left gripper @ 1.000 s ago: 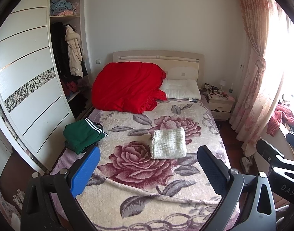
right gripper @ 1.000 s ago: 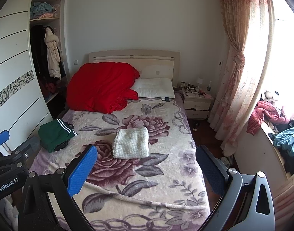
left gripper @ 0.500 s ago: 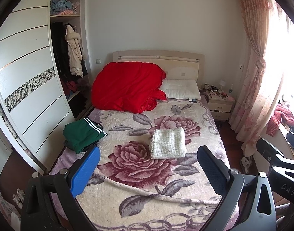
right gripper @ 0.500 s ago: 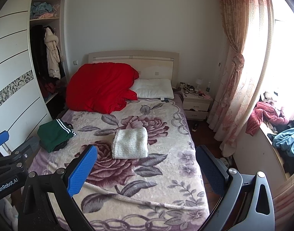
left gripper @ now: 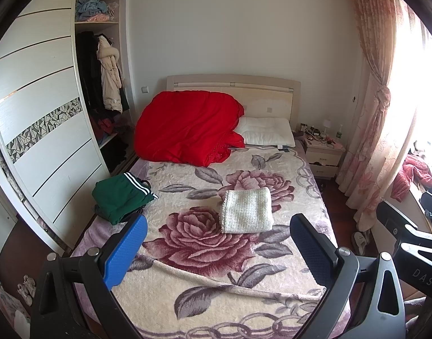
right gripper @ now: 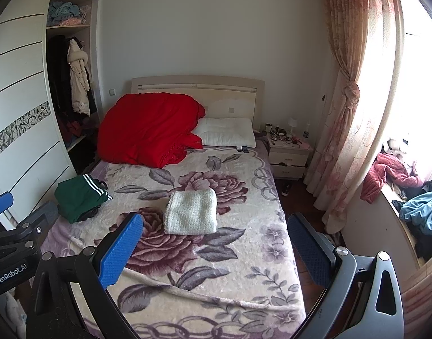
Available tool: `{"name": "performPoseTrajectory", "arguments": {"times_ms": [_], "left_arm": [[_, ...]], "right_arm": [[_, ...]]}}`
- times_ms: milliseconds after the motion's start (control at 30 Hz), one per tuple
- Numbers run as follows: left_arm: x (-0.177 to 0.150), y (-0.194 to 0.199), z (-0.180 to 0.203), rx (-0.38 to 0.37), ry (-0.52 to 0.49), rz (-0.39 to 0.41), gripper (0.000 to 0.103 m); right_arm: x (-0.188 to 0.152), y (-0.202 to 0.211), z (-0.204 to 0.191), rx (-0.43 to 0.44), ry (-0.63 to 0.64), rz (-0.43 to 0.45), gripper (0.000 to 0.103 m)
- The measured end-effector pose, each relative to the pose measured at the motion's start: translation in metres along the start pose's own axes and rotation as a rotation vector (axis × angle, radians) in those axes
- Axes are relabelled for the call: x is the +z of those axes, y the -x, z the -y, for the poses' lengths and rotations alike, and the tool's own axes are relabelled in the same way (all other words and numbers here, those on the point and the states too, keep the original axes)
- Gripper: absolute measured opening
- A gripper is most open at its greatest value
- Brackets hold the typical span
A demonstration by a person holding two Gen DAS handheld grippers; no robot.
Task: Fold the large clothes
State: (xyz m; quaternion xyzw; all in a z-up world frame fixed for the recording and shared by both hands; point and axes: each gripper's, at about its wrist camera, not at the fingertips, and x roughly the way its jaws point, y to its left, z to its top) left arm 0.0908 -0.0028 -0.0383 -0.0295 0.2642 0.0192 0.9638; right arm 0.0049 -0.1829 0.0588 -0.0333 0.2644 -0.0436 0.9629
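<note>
Cream knit garment (left gripper: 246, 210) lies folded square at mid-bed on the floral blanket (left gripper: 204, 257), apparently finished. Green striped garment (left gripper: 121, 196) sits bundled at the bed's left edge, near the wardrobe (left gripper: 43, 130), likely set aside there. Left gripper (left gripper: 217, 251) and right gripper (right gripper: 214, 250) both held wide apart, empty, well back above the bed's foot.

Bed blanket (left gripper: 204, 279): plush, fuzzy cloth, matt, printed with roses.
Folded white garment (left gripper: 246, 211): coarse open knit, matt.
Green garment (left gripper: 118, 196): smooth cloth with white stripes.
Red quilt (left gripper: 185, 130): smooth cloth, slight sheen.
Gripper pads (right gripper: 120, 251): blue, dimpled, rubber-like; frames of matt black plastic.
Wardrobe door (left gripper: 43, 130): smooth white panel, faintly glossy.
Curtain (right gripper: 349, 107): thin patterned cloth.
</note>
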Motion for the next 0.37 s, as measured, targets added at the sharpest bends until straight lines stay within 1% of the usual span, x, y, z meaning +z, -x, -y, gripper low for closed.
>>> {"name": "performPoseTrajectory", "arguments": {"times_ms": [367], "left_arm": [[-0.0007,0.0015,-0.0006,0.010,-0.002,0.012,0.103]], "right_arm": [[0.0022,-0.0024,0.0003,0.003,0.005,0.000,0.103]]}}
